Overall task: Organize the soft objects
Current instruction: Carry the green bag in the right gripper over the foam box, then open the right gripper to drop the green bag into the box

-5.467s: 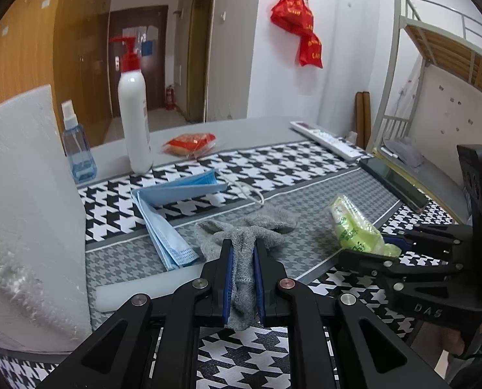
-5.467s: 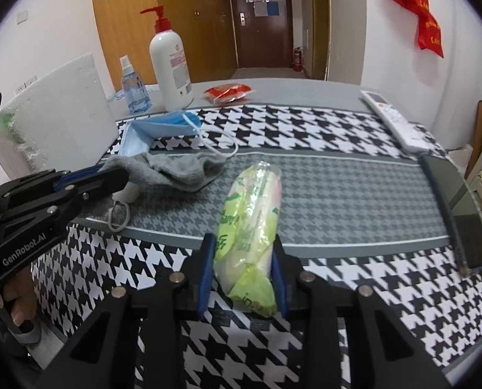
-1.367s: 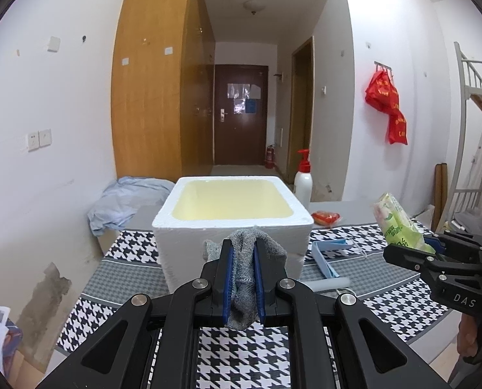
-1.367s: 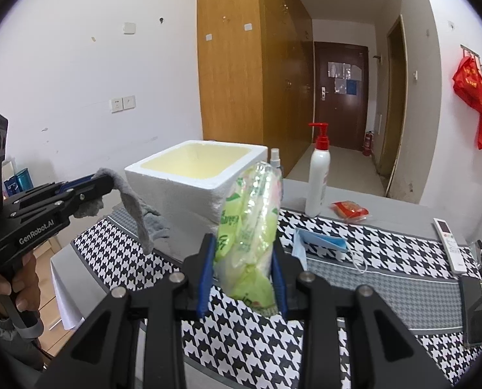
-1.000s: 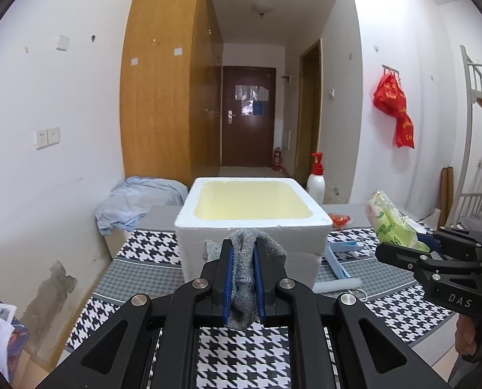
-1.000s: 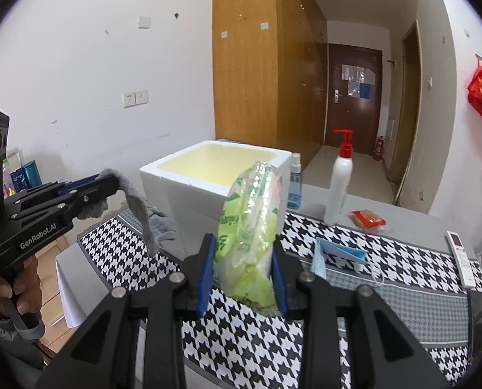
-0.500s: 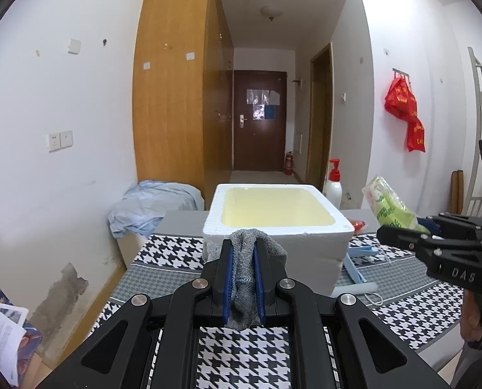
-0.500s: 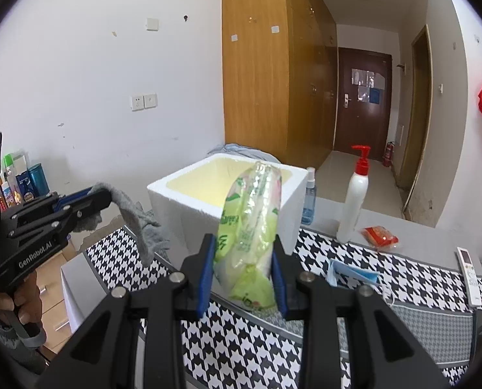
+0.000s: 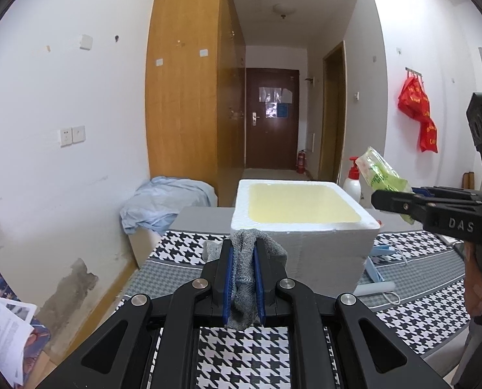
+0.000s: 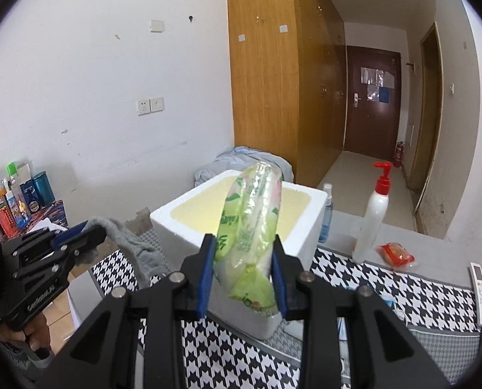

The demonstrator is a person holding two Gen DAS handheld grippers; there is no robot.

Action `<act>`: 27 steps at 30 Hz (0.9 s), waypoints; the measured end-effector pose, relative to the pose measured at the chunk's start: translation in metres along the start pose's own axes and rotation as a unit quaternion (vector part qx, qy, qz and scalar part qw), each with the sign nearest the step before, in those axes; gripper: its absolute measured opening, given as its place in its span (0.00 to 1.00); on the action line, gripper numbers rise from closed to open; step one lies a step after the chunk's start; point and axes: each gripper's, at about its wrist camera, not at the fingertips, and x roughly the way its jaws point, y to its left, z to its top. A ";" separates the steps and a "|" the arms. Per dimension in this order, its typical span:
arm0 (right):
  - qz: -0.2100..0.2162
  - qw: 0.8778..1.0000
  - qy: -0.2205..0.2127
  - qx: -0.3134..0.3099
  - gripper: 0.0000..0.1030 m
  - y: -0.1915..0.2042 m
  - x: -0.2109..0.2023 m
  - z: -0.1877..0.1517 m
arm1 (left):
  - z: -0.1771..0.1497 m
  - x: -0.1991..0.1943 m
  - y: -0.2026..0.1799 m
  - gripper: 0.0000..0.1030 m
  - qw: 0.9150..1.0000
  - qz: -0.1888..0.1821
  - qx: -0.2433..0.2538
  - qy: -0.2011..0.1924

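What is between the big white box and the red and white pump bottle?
In the right wrist view, a small blue spray bottle stands between the white foam box and the pump bottle, close beside the box's wall.

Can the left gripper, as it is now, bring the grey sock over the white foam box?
Probably yes. The left gripper holds the grey sock just before the foam box, whose top is open and looks empty; nothing stands between them.
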 end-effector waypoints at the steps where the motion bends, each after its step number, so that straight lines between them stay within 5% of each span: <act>1: 0.000 1.000 0.001 0.000 0.36 0.000 0.003 0.002 | 0.000 0.001 0.002 0.12 1.000 0.001 -0.002 0.001; 27: 0.005 0.999 0.047 -0.009 0.36 0.003 0.067 0.026 | -0.001 0.018 0.039 0.12 0.999 0.032 -0.020 0.009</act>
